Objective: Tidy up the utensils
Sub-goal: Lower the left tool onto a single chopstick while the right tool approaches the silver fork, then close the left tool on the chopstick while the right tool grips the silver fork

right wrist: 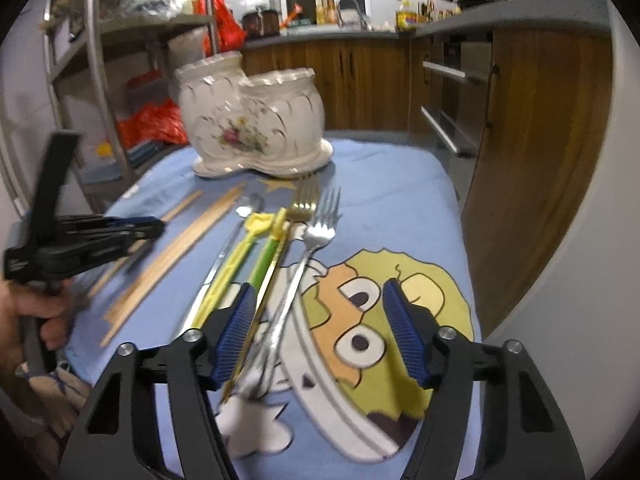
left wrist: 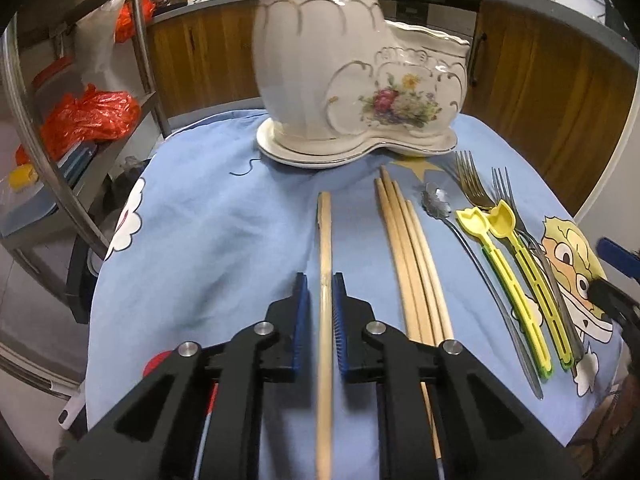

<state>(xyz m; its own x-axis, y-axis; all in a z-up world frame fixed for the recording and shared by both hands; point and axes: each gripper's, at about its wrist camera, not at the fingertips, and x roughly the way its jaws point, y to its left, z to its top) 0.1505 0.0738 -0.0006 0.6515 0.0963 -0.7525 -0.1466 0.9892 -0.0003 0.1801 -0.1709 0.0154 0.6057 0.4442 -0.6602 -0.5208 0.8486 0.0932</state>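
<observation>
**Left wrist view: jaws straddling a lone chopstick**

Left wrist view is showing the left gripper sitting low over the blue cartoon-print cloth, its blue-padded fingers parted only narrowly and flanking a single wooden chopstick. The stick is running straight between the pads; whether they are actually pressing it, I cannot tell, as a thin gap seems to be showing on each side. Just to its right a bundle of chopsticks is lying side by side, then a flower-bowled spoon, two yellow plastic tools and a pair of forks. The white floral ceramic holder is standing upright at the far end of the cloth, beyond the row.

Over in the right wrist view, the right gripper is hanging wide open above the fork handles, holding nothing; its left pad is sitting just beside the gold fork, with the silver fork lying between the fingers.
</observation>
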